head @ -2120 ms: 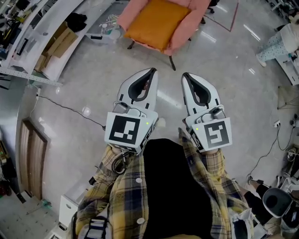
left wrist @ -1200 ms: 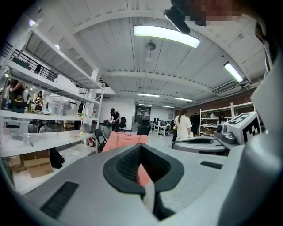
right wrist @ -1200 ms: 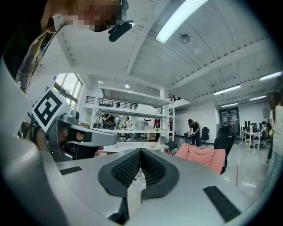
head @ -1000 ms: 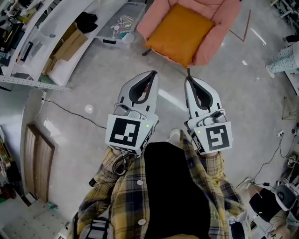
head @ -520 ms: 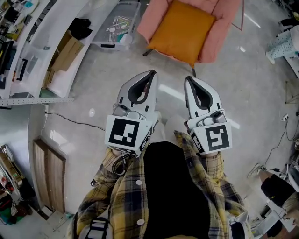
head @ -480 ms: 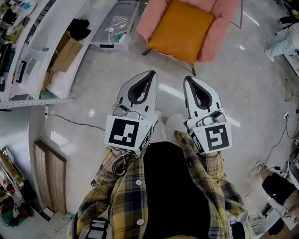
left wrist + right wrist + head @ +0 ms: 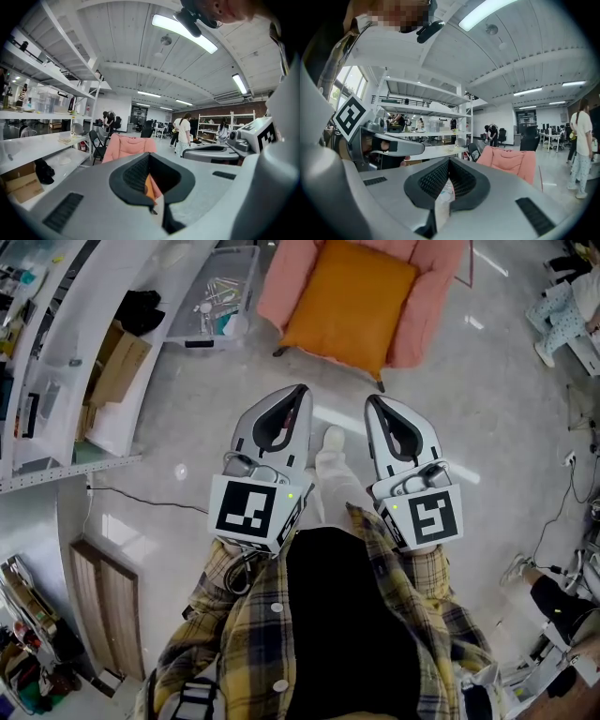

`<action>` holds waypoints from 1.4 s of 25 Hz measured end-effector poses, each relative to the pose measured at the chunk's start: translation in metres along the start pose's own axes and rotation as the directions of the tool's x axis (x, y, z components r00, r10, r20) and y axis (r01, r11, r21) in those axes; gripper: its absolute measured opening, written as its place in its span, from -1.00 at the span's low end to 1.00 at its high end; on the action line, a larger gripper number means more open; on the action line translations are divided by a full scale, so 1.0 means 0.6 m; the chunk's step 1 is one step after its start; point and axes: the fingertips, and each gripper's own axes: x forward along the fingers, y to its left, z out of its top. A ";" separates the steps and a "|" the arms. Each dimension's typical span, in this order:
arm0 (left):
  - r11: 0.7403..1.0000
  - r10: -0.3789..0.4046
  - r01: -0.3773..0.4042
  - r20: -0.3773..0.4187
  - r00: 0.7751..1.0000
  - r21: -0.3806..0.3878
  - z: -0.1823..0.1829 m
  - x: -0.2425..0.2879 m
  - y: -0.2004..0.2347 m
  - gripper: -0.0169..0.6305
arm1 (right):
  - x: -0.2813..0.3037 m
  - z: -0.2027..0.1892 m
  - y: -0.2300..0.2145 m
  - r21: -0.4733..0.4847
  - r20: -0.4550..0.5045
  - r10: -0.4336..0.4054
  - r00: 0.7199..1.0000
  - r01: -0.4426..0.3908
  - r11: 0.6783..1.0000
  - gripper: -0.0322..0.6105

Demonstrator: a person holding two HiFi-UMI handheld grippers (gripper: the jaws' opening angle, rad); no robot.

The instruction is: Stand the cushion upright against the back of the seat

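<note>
You held your left gripper [image 7: 298,392] and your right gripper [image 7: 371,401] side by side above the floor, each with its jaws closed together and nothing between them. The orange cushion [image 7: 349,304] lay on the seat of the pink armchair [image 7: 433,296], well apart from both grippers.

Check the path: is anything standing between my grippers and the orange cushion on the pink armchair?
Nothing visible does. Only bare floor separates the left gripper and right gripper from the armchair, where the cushion lies flat on the seat. The clear bin stands left of the chair, off the line.
</note>
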 end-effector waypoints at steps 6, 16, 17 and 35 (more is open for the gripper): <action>1.000 -0.011 0.011 0.024 1.000 0.010 0.038 0.088 0.016 -0.94 | 0.045 0.015 -0.073 -0.002 0.019 -0.016 1.000 0.016 1.000 -0.85; 0.998 -0.031 0.028 0.064 0.997 0.055 0.117 0.223 0.008 -0.94 | 0.091 0.058 -0.214 0.000 0.068 -0.053 0.996 0.053 0.999 -0.85; 0.998 -0.033 0.029 0.062 0.998 0.056 0.119 0.230 0.005 -0.94 | 0.094 0.058 -0.223 -0.002 0.067 -0.051 0.996 0.051 0.999 -0.85; 0.991 -0.128 0.126 0.033 0.991 0.050 0.141 0.357 0.076 -0.94 | 0.210 0.054 -0.294 0.044 0.021 -0.121 0.992 0.120 0.992 -0.85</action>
